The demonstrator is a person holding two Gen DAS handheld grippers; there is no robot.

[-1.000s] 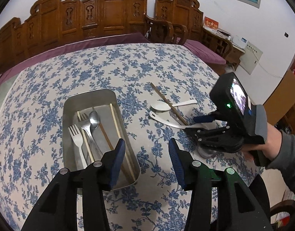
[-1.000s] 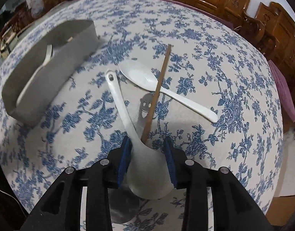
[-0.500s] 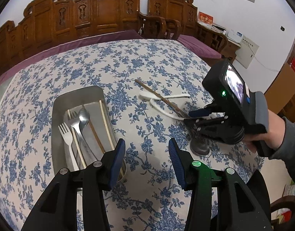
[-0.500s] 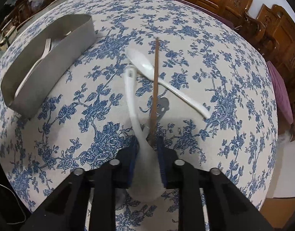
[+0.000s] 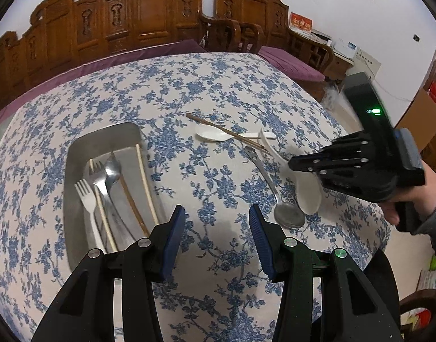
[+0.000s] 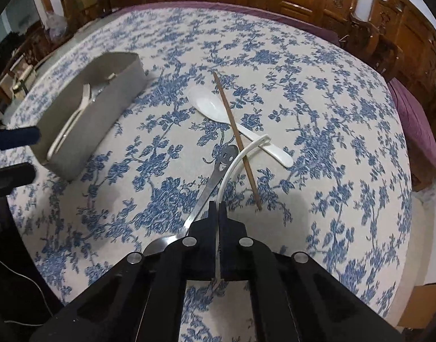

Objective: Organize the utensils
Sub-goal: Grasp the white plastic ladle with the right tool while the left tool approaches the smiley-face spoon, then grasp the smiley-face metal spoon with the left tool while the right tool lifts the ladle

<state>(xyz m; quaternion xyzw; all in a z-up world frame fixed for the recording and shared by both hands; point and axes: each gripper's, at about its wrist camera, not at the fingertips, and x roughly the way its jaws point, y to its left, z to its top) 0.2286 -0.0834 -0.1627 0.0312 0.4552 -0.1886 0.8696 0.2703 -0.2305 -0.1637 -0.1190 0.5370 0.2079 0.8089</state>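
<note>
Since 1s ago right gripper (image 6: 218,203) clamps white spoon (image 6: 235,165), lifting; left gripper (image 5: 216,225) open; next: tray (image 5: 104,139).

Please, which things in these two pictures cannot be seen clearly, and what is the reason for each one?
- White spoon in the right gripper: right wrist view, its bowl is hidden between the shut fingers; left wrist view, it is motion-blurred.
- Metal spoon: right wrist view, its bowl is mostly behind the gripper body.
- Tray contents: right wrist view, the near wall hides all but a white fork.
- Utensil handles in the tray: left wrist view, the left gripper covers their near ends.
</note>
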